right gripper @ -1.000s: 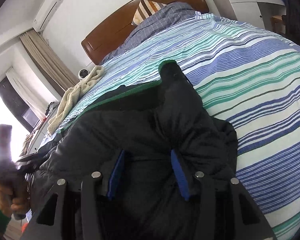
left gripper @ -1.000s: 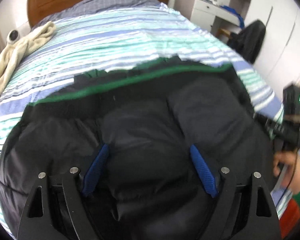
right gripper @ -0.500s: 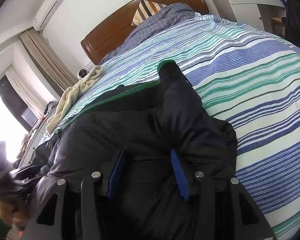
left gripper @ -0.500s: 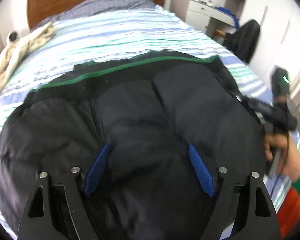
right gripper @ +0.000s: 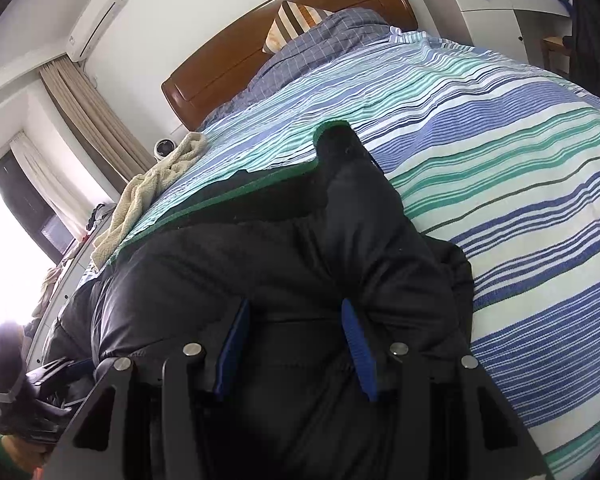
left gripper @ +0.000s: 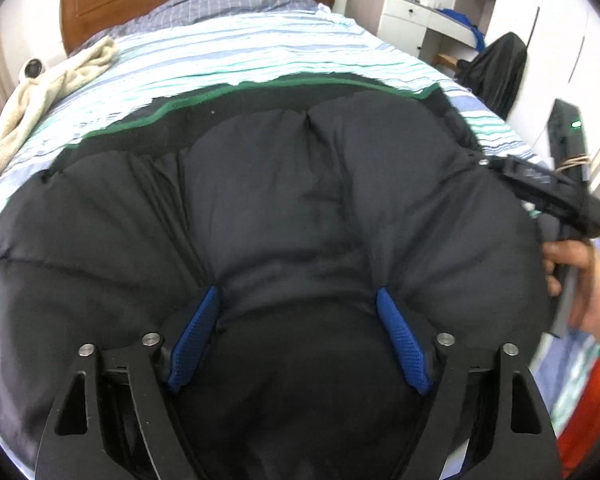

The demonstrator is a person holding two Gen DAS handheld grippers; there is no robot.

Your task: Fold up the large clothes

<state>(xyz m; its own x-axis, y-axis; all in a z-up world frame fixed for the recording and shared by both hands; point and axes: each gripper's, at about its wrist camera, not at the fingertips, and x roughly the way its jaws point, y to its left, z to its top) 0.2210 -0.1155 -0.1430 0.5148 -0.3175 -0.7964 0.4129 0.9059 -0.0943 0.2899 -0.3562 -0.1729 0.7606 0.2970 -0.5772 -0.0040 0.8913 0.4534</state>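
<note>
Black jacket (left gripper: pixel 284 208) between both jaws

No readable text, labels, brands or numbers in either view

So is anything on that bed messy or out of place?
Mostly the cream towel, crumpled along the bed's far edge by the headboard. The black jacket is bunched and puffy, one sleeve sticking out past its green hem. Nothing looks spilled or damaged.
</note>
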